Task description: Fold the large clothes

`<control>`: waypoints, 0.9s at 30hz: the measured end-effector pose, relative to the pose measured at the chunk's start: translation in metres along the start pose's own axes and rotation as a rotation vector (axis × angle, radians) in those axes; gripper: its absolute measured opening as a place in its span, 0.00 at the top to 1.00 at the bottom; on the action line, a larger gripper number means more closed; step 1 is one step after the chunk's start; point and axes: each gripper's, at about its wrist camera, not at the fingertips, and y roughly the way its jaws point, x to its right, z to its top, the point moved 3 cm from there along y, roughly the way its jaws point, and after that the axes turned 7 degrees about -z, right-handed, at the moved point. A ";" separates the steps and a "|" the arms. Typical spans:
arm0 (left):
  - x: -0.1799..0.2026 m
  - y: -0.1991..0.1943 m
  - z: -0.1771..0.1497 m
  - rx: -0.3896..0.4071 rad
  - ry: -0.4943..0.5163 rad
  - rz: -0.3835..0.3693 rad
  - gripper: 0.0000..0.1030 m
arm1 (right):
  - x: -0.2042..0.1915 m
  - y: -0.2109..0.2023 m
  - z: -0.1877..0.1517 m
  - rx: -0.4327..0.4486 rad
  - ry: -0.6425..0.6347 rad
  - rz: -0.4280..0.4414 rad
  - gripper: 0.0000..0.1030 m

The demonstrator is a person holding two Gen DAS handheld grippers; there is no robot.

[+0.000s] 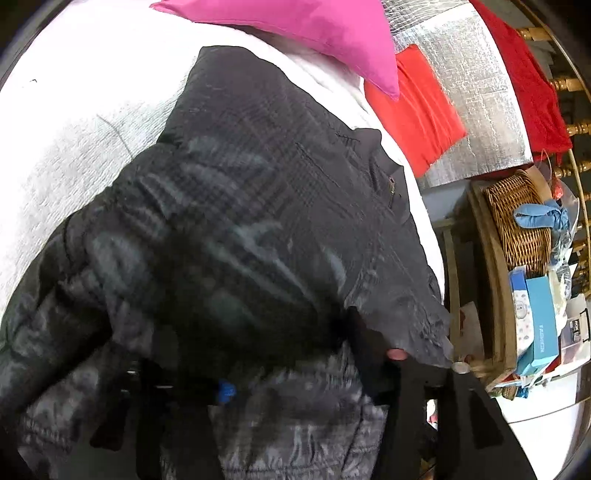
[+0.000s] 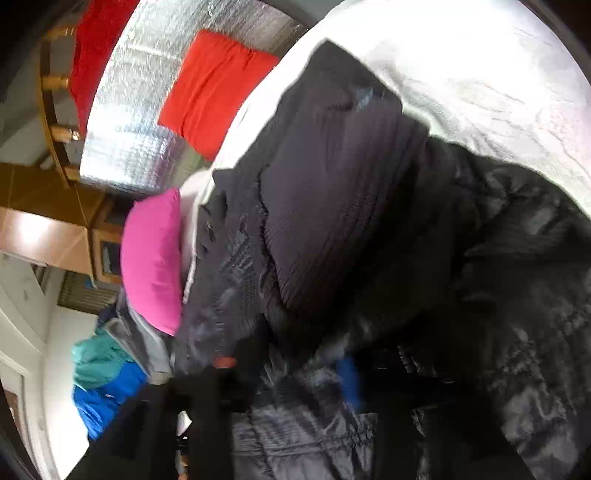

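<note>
We judge the bulky black quilted puffer jacket on the white bedspread soft, slippery, best pinched at hem corners; whether either gripper's fabric-buried jaws grip, we cannot tell.

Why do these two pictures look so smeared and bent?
Left wrist view: the fisheye lens curves the edges, the dark jacket is smeared, and the white bedcover is washed out. Right wrist view: the jacket is smeared again, with glare on the bedcover.

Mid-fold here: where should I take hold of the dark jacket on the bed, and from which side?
Probably grip the dark jacket at its near corner by the bed's edge, coming from the near side. That corner hangs free off the white bedcover; the far end lies flat by the pink pillow.
</note>
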 end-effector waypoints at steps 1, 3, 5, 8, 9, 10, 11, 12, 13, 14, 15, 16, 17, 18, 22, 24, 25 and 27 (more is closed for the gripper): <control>0.000 -0.003 -0.002 -0.004 -0.011 -0.003 0.40 | 0.001 -0.008 0.004 0.022 0.005 -0.004 0.31; -0.001 -0.004 -0.014 -0.048 -0.028 -0.001 0.37 | 0.003 -0.017 0.011 0.005 -0.001 -0.025 0.31; -0.001 -0.015 -0.024 -0.112 0.008 0.019 0.37 | 0.002 -0.025 0.016 -0.064 -0.032 0.017 0.31; 0.011 -0.035 -0.030 -0.169 0.083 -0.022 0.37 | -0.003 -0.045 0.024 -0.086 -0.157 0.033 0.31; 0.015 -0.045 -0.029 -0.169 0.121 -0.039 0.37 | -0.002 -0.054 0.029 -0.054 -0.177 0.035 0.31; 0.020 -0.055 -0.027 -0.154 0.161 -0.052 0.37 | 0.001 -0.061 0.033 -0.028 -0.176 0.038 0.31; 0.025 -0.064 -0.024 -0.124 0.202 -0.056 0.37 | 0.009 -0.068 0.038 0.005 -0.157 0.035 0.31; 0.029 -0.073 -0.019 -0.091 0.234 -0.052 0.36 | 0.016 -0.071 0.045 0.046 -0.128 0.018 0.31; 0.033 -0.080 -0.013 -0.049 0.267 -0.041 0.35 | 0.024 -0.073 0.051 0.076 -0.107 -0.007 0.31; 0.034 -0.090 -0.006 0.007 0.294 -0.019 0.29 | 0.032 -0.072 0.058 0.110 -0.080 -0.049 0.31; 0.031 -0.097 0.001 0.051 0.299 0.004 0.23 | 0.037 -0.069 0.064 0.128 -0.058 -0.082 0.31; 0.026 -0.098 0.006 0.084 0.297 0.026 0.22 | 0.039 -0.063 0.070 0.137 -0.050 -0.094 0.31; 0.020 -0.100 0.014 0.127 0.290 0.066 0.21 | 0.039 -0.058 0.074 0.142 -0.054 -0.093 0.31; 0.008 -0.100 0.023 0.156 0.262 0.116 0.21 | 0.037 -0.051 0.079 0.145 -0.064 -0.098 0.31; -0.031 -0.083 0.047 0.146 0.121 0.183 0.21 | 0.033 -0.021 0.087 0.106 -0.094 -0.111 0.30; -0.039 -0.071 0.049 0.129 0.104 0.191 0.21 | 0.031 -0.003 0.086 0.068 -0.113 -0.125 0.30; -0.042 -0.065 0.050 0.117 0.104 0.195 0.21 | 0.032 0.001 0.083 0.063 -0.131 -0.143 0.30; -0.045 -0.055 0.052 0.102 0.108 0.196 0.21 | 0.030 0.010 0.079 0.061 -0.177 -0.173 0.30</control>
